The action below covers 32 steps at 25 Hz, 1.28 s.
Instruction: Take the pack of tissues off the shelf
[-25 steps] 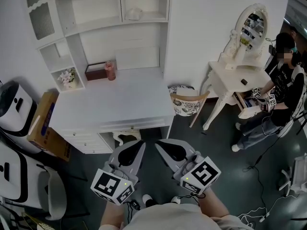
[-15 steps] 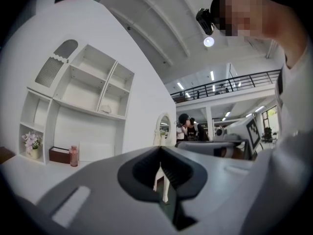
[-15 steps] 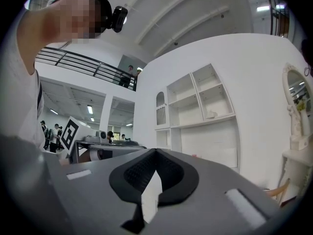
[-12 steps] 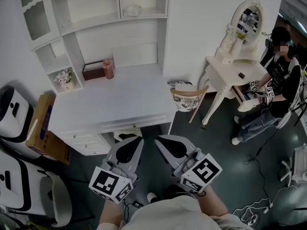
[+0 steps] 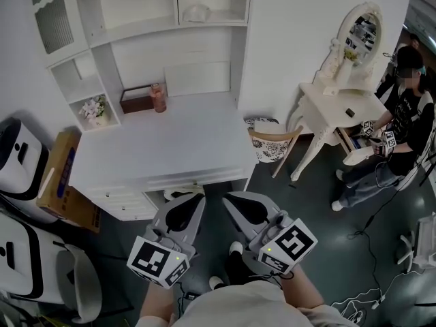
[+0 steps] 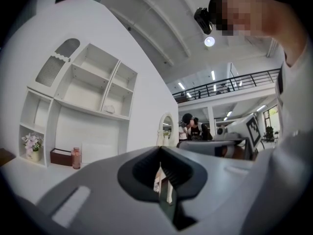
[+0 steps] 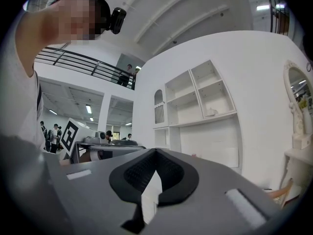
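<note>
The pack of tissues [image 5: 195, 12] is a small pale bundle lying in the upper right cubby of the white shelf unit [image 5: 170, 29], above the white desk [image 5: 163, 145]. It also shows in the left gripper view [image 6: 109, 109] and the right gripper view [image 7: 211, 112]. My left gripper [image 5: 195, 201] and right gripper [image 5: 230, 199] hang side by side in front of the desk's near edge, close to my body and far below the tissues. Both are shut with nothing between the jaws [image 6: 160, 149] [image 7: 156, 151].
On the desk's back left stand a brown box [image 5: 138, 99] and a pink bottle [image 5: 159, 98]; flowers [image 5: 95, 107] sit in a low cubby. A cardboard box [image 5: 58, 176] and white machines [image 5: 20, 155] flank the left. A chair [image 5: 269, 142], vanity table [image 5: 334, 107] and seated person [image 5: 402, 128] are at right.
Both grippers stay shut and in nearly the same place. The head view has shifted slightly, and a shoe now shows on the floor between the grippers.
</note>
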{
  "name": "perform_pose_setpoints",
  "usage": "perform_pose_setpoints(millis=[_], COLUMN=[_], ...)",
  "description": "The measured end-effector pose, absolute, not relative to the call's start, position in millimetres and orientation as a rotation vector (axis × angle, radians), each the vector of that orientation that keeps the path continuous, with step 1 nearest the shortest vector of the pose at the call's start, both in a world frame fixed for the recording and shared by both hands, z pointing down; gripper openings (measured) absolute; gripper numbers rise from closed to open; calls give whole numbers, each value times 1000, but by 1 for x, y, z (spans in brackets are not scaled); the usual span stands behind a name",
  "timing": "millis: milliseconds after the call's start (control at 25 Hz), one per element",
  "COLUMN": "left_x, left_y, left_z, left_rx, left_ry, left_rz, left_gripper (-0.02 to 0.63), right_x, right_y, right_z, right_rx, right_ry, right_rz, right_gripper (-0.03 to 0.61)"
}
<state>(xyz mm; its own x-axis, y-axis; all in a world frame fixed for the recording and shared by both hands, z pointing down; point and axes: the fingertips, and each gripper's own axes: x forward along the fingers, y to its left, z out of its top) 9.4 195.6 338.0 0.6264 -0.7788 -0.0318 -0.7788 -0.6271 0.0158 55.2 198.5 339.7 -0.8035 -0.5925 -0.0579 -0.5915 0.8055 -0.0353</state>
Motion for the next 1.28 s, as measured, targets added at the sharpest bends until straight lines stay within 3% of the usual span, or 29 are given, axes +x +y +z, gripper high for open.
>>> perform_pose_setpoints(millis=[1280], left_x=[55], left_y=[-19], left_z=[314], left_rx=[2826], left_ry=[-1493], left_rz=[-85], left_gripper=[0], right_x=[91], right_y=[-15], right_z=[325], right_rx=[-771], right_ry=[2980], right_rz=[7], right_gripper=[0])
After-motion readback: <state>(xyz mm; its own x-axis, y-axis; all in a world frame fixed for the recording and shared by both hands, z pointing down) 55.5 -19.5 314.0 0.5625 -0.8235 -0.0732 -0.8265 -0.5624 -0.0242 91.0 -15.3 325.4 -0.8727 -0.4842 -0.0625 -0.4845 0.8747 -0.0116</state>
